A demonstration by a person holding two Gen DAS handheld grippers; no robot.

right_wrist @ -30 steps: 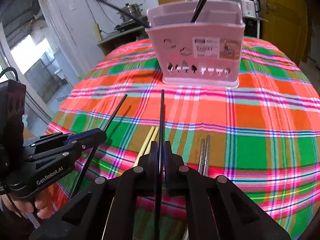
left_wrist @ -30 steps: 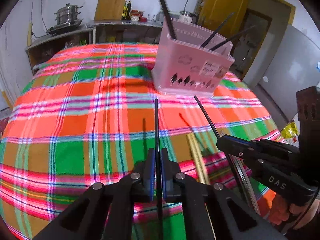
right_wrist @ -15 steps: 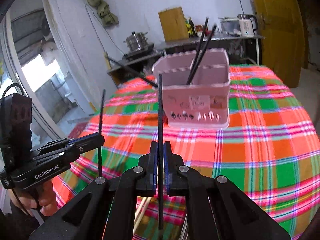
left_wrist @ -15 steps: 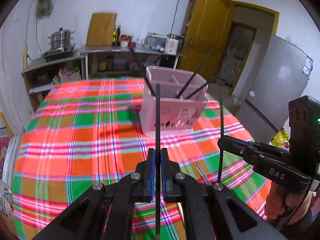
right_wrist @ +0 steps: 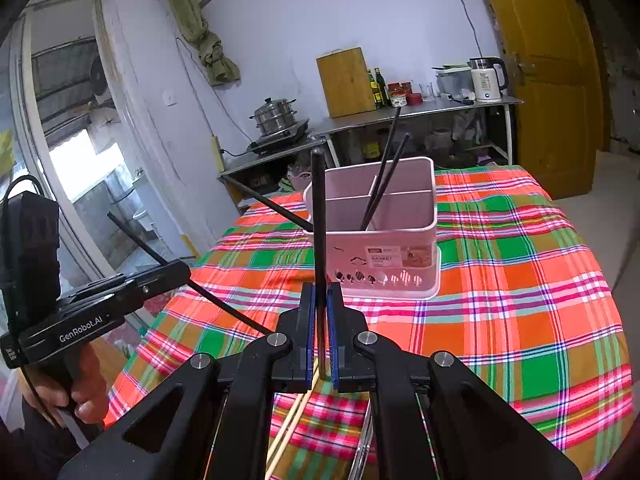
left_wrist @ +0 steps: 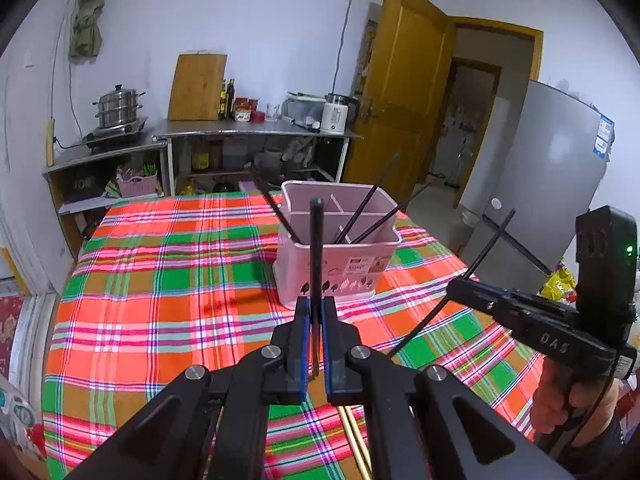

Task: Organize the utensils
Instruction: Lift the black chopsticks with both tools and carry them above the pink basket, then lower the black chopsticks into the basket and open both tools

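Both grippers have a black chopstick pinched tight right now. The left gripper [left_wrist: 316, 320] has its jaws clamped narrow on one black chopstick [left_wrist: 316, 248], which sticks up and forward out of the blue pads. Same deal for the right gripper [right_wrist: 320, 320]: jaws squeezed on its own black chopstick [right_wrist: 319, 220], pointing up ahead of it.

Straight ahead of both grippers, past the tips, sits the pink utensil basket [left_wrist: 336, 272] on the plaid tablecloth [left_wrist: 160, 280]. It's got dividers inside and already holds three black chopsticks: two leaning together in one compartment [right_wrist: 384, 176], and one tilted way out over the rim toward the left gripper's side [right_wrist: 264, 202].

Below the jaws, close to the near table edge, a pair of pale wooden chopsticks [right_wrist: 292, 420] lies flat on the cloth. There also seems to be a metal pair [right_wrist: 362, 440] just beside them, mostly hidden under the right gripper's frame.

From the left wrist view, a hand [left_wrist: 576, 404] grips the right gripper's handle off to the side.
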